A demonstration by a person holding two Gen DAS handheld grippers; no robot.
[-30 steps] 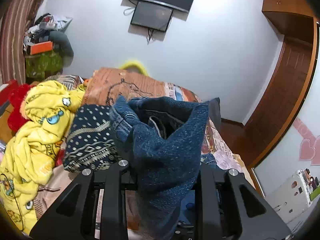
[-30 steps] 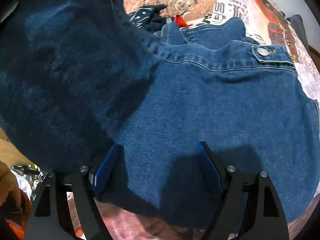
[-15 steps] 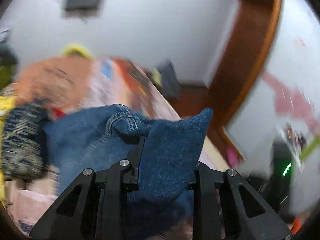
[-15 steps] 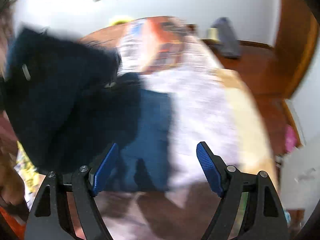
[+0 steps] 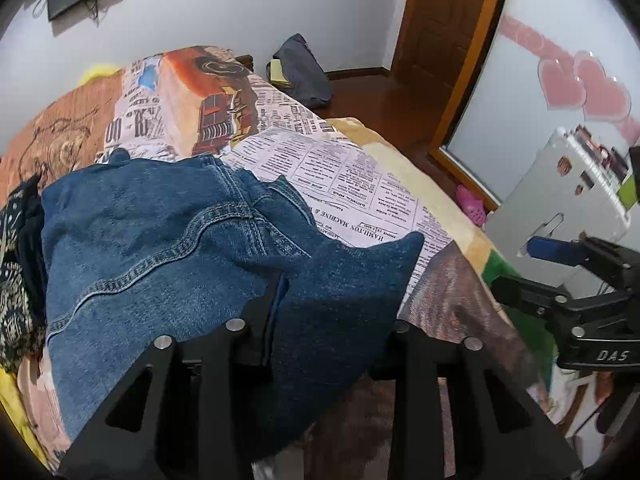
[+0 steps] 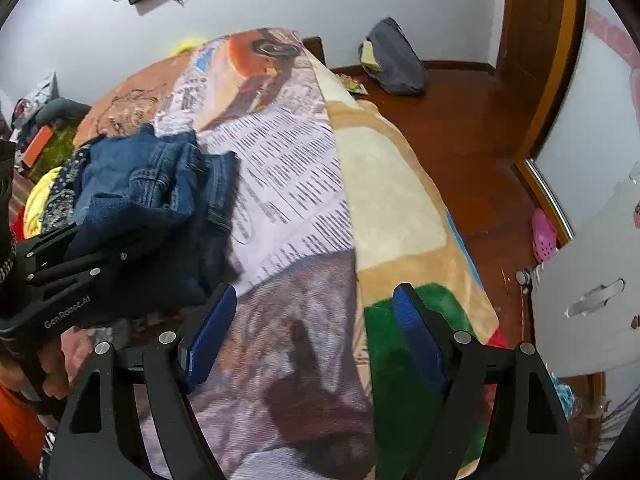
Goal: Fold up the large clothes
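Observation:
A blue denim garment (image 5: 160,240) lies bunched on the newspaper-print bed blanket (image 5: 340,176). My left gripper (image 5: 340,300) points down at it with a folded denim corner standing up between its jaws. The jaws are opening, and the cloth still fills the gap and hides the right finger. The right wrist view shows the same garment (image 6: 152,184) at the left, with the left gripper (image 6: 60,264) on its near edge. My right gripper (image 6: 316,312) is open over bare blanket (image 6: 280,184) to the right of the denim, with nothing between its blue pads (image 6: 208,328).
A dark patterned cloth (image 5: 12,260) and a yellow blanket (image 6: 38,200) lie left of the denim. The bed's edge drops to a wooden floor holding a dark bag (image 6: 394,60) and a pink shoe (image 6: 544,236). A white cabinet (image 5: 568,200) stands at the right.
Both grippers swung right, away from the clothes pile. The left one brought the denim corner down onto the bed, its jaws now wider. The right one left the denim for bare blanket.

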